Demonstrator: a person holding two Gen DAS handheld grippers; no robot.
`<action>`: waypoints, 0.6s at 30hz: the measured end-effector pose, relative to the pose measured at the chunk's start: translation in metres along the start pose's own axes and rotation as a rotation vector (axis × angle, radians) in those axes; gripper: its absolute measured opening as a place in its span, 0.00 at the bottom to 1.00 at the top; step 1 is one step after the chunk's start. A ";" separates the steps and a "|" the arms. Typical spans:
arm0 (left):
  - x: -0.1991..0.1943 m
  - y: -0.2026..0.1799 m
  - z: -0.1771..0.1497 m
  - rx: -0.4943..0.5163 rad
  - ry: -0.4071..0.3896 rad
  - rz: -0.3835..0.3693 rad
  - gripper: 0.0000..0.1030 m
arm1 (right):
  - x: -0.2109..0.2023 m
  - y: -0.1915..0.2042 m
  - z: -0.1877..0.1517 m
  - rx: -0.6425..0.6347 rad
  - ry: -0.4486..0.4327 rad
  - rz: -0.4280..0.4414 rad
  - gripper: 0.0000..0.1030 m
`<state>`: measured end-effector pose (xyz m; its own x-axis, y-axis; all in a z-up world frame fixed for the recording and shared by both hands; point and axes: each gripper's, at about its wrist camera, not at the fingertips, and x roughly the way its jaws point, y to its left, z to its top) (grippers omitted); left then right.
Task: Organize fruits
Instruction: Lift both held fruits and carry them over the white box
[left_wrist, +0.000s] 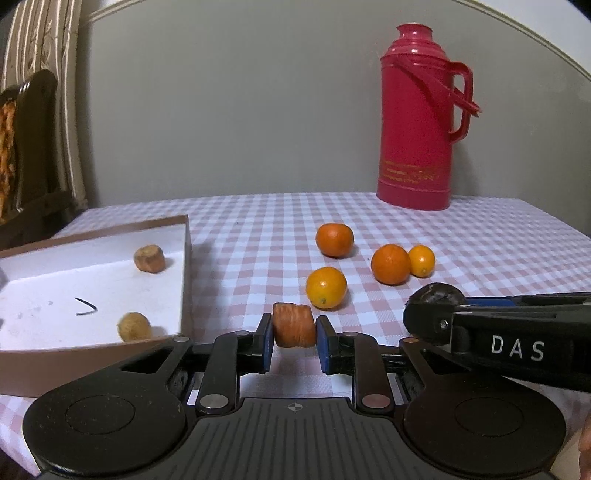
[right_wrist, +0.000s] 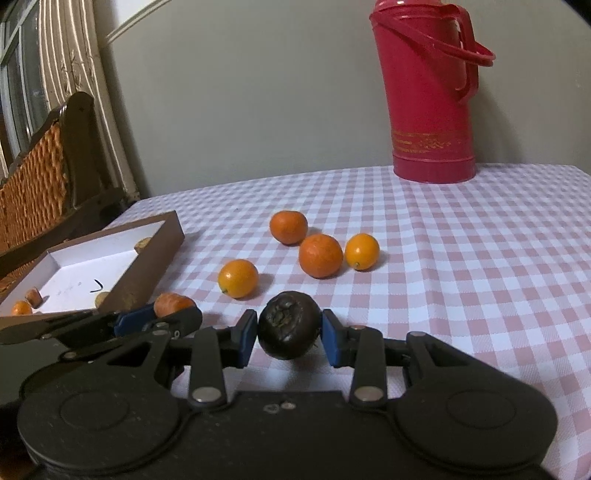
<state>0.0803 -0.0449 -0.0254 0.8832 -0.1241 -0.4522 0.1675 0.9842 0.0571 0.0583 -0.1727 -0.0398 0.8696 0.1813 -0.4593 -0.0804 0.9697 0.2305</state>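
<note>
White capitals reading "DAS" stand on the black side of the right gripper (left_wrist: 430, 312), reaching in just right of the left tongs. Gold lettering bands the red thermos (left_wrist: 419, 118) well beyond the tongs, too small to read.
</note>
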 end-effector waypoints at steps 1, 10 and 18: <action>-0.002 0.001 0.001 0.002 -0.004 0.004 0.23 | -0.002 0.001 0.001 0.000 -0.004 0.008 0.27; -0.023 0.030 0.007 -0.038 -0.045 0.034 0.23 | -0.017 0.025 0.012 -0.025 -0.064 0.094 0.27; -0.036 0.068 0.009 -0.083 -0.078 0.093 0.23 | -0.014 0.057 0.018 -0.054 -0.086 0.180 0.27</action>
<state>0.0636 0.0250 0.0029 0.9252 -0.0381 -0.3776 0.0495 0.9986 0.0207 0.0508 -0.1228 -0.0048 0.8772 0.3398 -0.3393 -0.2620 0.9308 0.2547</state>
